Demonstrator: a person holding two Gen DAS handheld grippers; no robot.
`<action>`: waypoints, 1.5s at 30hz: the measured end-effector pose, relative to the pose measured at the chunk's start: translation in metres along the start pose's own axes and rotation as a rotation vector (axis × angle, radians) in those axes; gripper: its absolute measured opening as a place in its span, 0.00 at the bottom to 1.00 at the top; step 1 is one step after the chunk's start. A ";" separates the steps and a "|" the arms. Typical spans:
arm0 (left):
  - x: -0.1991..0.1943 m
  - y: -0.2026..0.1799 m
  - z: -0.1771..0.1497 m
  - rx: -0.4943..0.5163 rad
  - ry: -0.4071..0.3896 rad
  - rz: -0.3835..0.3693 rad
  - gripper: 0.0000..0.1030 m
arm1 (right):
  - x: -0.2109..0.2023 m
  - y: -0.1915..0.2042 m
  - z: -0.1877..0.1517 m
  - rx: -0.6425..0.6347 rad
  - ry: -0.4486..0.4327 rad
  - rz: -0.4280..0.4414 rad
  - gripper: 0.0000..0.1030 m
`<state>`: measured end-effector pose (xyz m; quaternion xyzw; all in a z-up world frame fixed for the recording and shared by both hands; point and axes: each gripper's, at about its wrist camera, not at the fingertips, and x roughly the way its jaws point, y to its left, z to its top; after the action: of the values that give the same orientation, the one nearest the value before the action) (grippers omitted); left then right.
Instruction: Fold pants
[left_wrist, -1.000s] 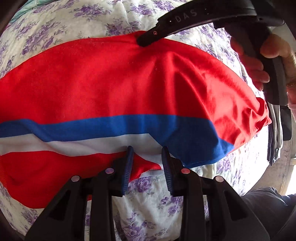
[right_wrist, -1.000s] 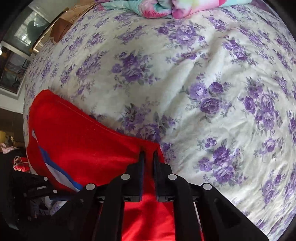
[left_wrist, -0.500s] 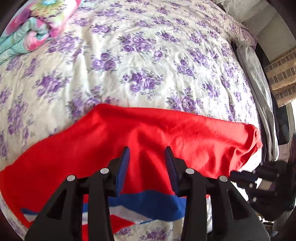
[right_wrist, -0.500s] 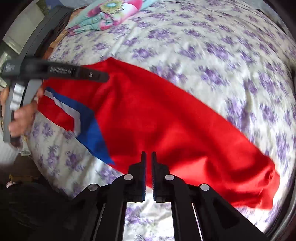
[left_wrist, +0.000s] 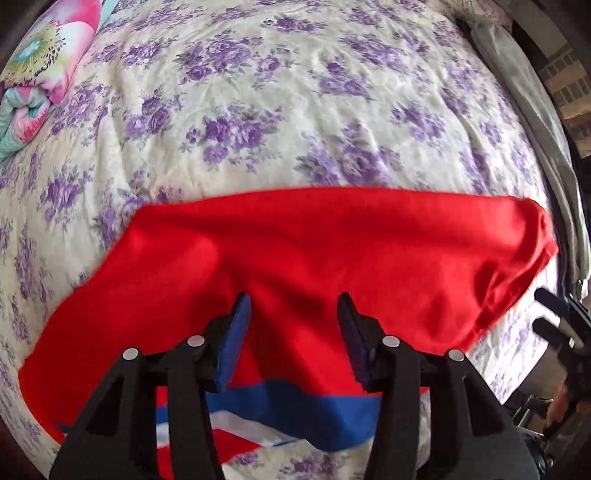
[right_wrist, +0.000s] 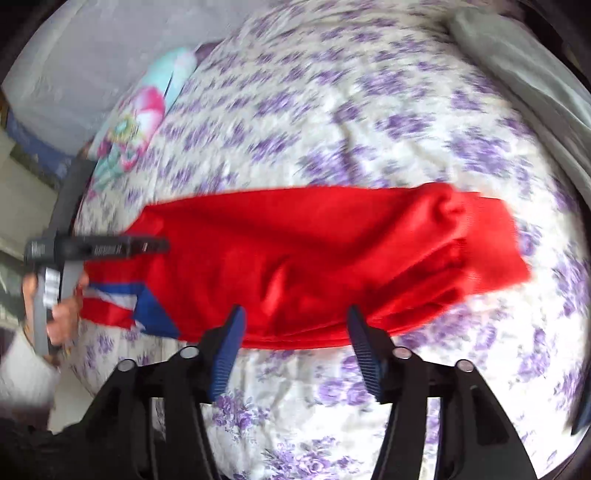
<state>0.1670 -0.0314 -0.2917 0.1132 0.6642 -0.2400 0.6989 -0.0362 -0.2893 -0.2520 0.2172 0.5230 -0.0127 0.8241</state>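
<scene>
Red pants (left_wrist: 332, 258) with a blue and white side stripe (left_wrist: 295, 410) lie folded across the flowered bed sheet (left_wrist: 295, 110). My left gripper (left_wrist: 293, 306) points down over the red cloth near the stripe, its jaws opening, and the pads do not press on the fabric. In the right wrist view the pants (right_wrist: 314, 258) stretch from left to right. My right gripper (right_wrist: 295, 319) hovers at their near edge, its jaws opening with nothing held. The left gripper (right_wrist: 160, 244), held by a hand, reaches over the striped end. The right gripper (left_wrist: 539, 310) shows at the right edge.
A rolled colourful blanket (left_wrist: 44, 74) lies at the bed's far left corner and also shows in the right wrist view, blanket (right_wrist: 140, 122). A grey cloth (left_wrist: 535, 129) runs along the bed's right side. The sheet beyond the pants is bare.
My right gripper has let go of the red cloth, swung back to the near side and opened wide. The left gripper has opened wider and shifted over the pants, which now lie flat.
</scene>
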 end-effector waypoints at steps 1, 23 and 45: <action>-0.003 -0.002 -0.014 -0.007 -0.002 -0.032 0.46 | -0.008 -0.020 -0.002 0.065 -0.027 0.008 0.59; 0.021 -0.004 -0.084 -0.078 0.041 -0.089 0.53 | 0.034 -0.116 0.041 0.317 -0.089 0.131 0.20; 0.013 -0.152 0.023 -0.004 -0.024 -0.248 0.32 | 0.056 -0.115 0.043 0.218 0.021 0.007 0.21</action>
<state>0.1133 -0.1758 -0.2780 0.0259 0.6649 -0.3249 0.6720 -0.0025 -0.3978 -0.3251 0.3074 0.5262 -0.0643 0.7903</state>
